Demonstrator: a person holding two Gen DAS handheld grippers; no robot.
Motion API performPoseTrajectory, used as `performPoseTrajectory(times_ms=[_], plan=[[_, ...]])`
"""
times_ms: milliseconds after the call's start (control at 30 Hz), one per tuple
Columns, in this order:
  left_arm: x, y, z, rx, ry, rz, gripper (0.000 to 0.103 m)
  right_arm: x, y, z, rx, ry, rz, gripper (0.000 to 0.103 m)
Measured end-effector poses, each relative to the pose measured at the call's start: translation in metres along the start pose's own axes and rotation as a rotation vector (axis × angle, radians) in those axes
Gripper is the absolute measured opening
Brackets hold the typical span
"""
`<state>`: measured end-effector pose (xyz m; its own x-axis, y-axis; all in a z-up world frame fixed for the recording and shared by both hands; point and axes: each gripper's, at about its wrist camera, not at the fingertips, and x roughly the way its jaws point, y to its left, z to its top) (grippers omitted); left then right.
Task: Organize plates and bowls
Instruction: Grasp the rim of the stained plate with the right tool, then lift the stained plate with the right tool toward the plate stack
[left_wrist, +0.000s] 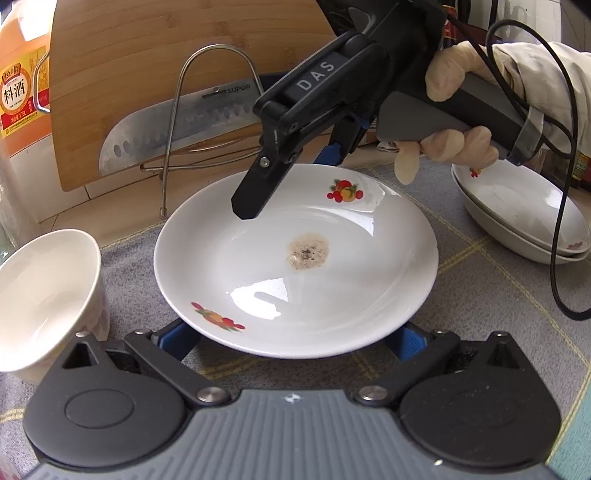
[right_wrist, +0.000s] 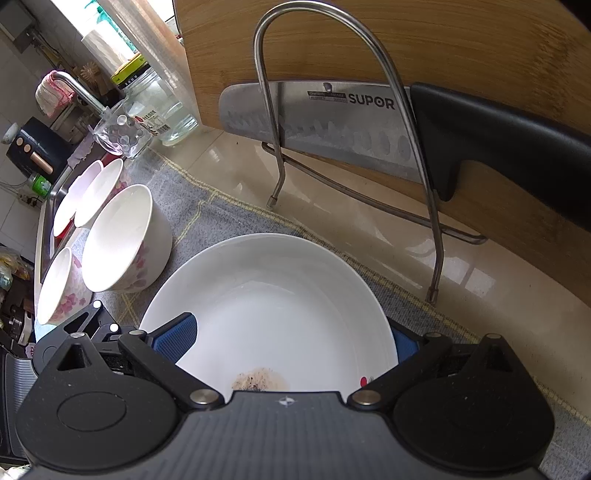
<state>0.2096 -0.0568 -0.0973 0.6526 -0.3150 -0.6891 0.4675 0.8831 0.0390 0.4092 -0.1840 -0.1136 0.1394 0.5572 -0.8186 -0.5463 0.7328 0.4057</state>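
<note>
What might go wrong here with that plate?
The white round plate with fruit decals has a brown food stain that could smear onto the stacked white plates if added there. The right gripper hovers open over its far rim; a poor pinch could let it slip onto the grey checked cloth.

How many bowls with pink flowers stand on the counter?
4, all left of the plate in the right wrist view: the nearest one beside the plate, one in front of it, two behind. More may be hidden.
</note>
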Motion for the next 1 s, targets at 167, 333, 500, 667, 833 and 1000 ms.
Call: performPoseTrajectory(times_ms=[167,333,500,667,833,1000], plan=[[-0.002,0.0,0.0,0.009,0.005,-0.001,0.102,-0.001,0.003,-0.004,-0.001,0.006,-0.001,0.103],[-0.006,-0.002,-0.001,0.021,0.015,0.001,0.102,-0.003,0.007,-0.009,0.001,0.011,-0.002,0.103],[-0.011,-0.004,-0.004,0.039,0.022,0.002,0.102,-0.006,0.012,-0.014,0.007,0.007,0.001,0.103],[-0.017,-0.006,-0.004,0.044,0.028,-0.008,0.102,-0.013,0.02,-0.021,0.014,-0.001,0.003,0.103],[-0.024,-0.009,-0.004,0.052,0.033,-0.018,0.102,-0.021,0.025,-0.029,0.024,-0.011,0.004,0.103],[-0.029,-0.01,-0.001,0.064,0.04,-0.029,0.102,-0.03,0.034,-0.038,0.03,-0.027,-0.001,0.103]])
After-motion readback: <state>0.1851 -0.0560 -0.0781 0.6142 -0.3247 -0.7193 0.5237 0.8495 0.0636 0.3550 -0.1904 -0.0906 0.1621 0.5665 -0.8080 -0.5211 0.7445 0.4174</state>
